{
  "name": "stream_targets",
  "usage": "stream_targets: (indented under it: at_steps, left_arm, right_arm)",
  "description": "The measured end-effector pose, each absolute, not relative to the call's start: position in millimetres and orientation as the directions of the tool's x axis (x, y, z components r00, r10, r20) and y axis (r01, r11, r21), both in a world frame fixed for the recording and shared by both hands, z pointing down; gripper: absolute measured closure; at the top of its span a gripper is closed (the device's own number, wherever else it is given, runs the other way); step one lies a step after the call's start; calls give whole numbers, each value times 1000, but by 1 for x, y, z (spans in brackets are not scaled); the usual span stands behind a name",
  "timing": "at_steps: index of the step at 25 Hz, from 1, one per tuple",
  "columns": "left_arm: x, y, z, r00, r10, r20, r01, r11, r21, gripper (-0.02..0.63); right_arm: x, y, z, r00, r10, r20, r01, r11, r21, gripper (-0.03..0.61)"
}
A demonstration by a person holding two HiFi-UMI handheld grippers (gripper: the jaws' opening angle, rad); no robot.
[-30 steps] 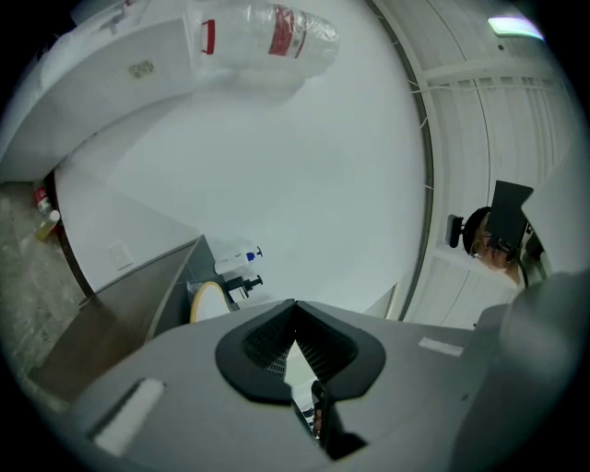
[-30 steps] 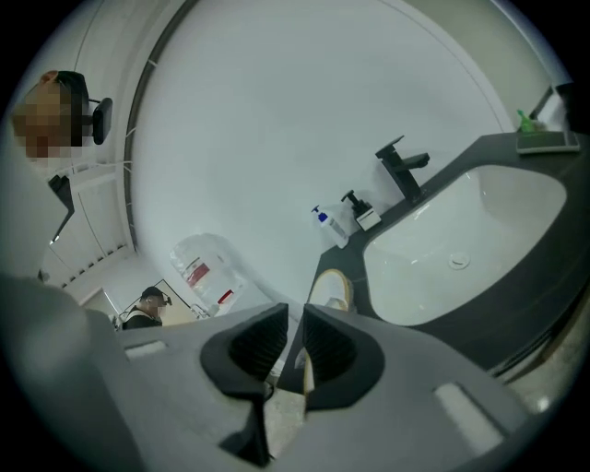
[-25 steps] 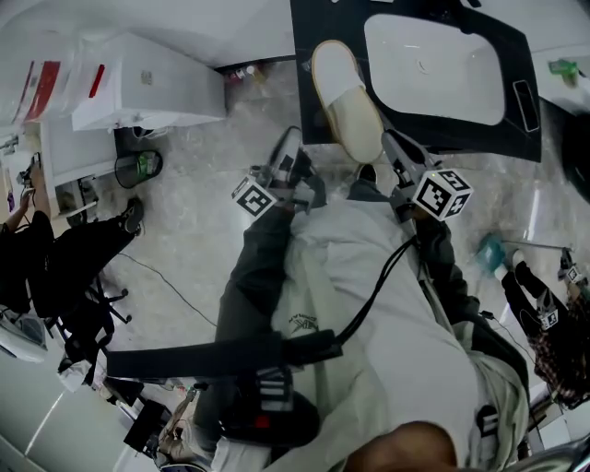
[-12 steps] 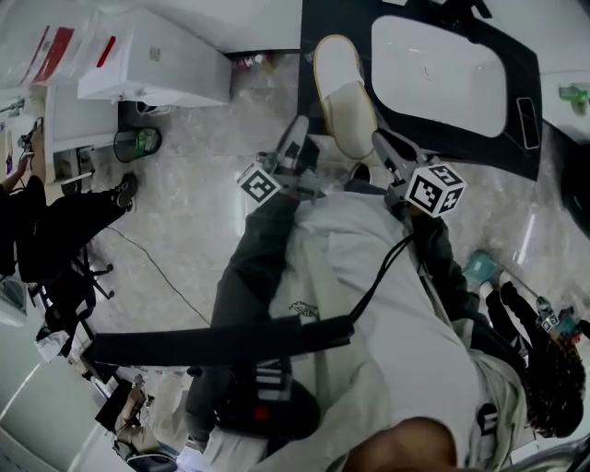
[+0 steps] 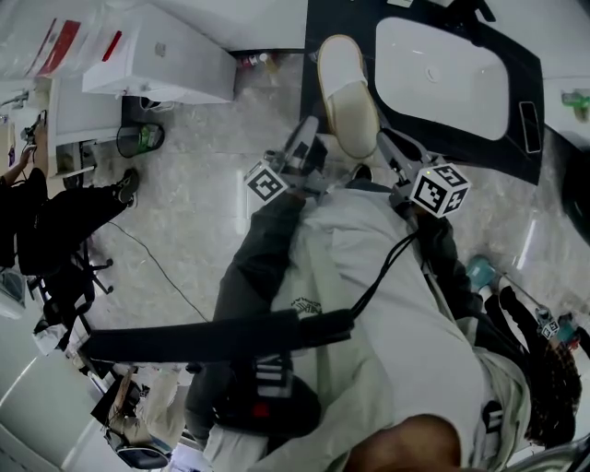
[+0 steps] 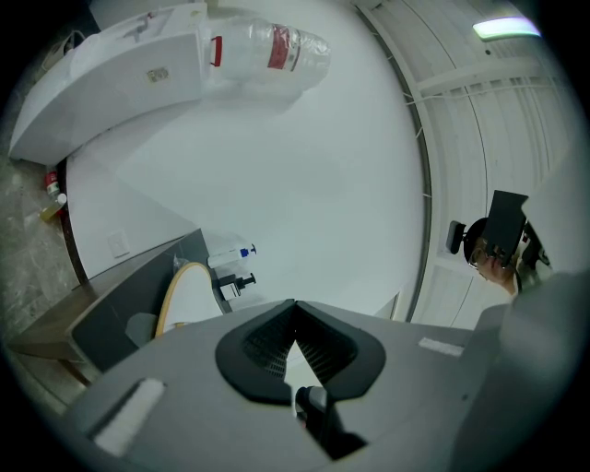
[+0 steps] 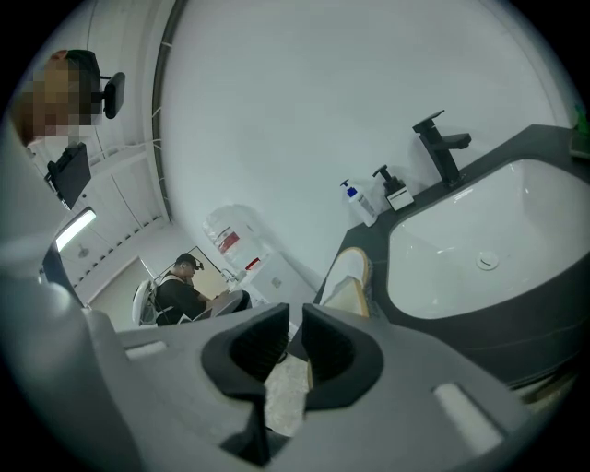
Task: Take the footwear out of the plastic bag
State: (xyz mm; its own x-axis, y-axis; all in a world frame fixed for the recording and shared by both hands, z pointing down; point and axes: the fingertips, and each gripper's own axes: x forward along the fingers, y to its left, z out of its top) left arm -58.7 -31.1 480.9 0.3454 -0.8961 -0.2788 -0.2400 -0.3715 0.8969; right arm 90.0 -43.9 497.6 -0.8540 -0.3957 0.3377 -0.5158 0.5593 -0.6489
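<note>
At upper centre, 1 cream slipper (image 5: 348,97) lies on the dark worktop (image 5: 315,37), left of the sink (image 5: 442,64). The left tool (image 6: 293,318) is closed and empty. The right tool (image 7: 295,346) stands narrowly apart, also empty.

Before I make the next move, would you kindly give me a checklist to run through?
1. The cream fabric slipper lies on the dark grey counter: ok.
2. The slipper lies bare, nothing wrapped round it: ok.
3. The left gripper is shut and empty: ok.
4. The right gripper is empty, jaws slightly apart: ok.
5. A second slipper is located: cannot tell, only one shows.
</note>
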Motion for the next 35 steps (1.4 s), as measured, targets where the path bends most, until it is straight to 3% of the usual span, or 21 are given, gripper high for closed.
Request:
stream_targets:
  at_steps: [9, 17, 35]
  left_arm:
    - [-69, -23, 484, 358, -890, -283, -196, -368, 909, 615]
    - [-80, -17, 488, 411, -877, -248, -233, -365, 901, 615]
    - [-85, -15, 493, 506, -821, -262, -120, -369, 922, 615]
  right_arm:
    - [81, -31, 505, -831, -423, 360, -549, 523, -652, 531]
    - [84, -25, 510, -779, -500, 379, -608, 456, -650, 531]
    - [79, -5, 521, -688, -594, 417, -684, 337, -647, 531]
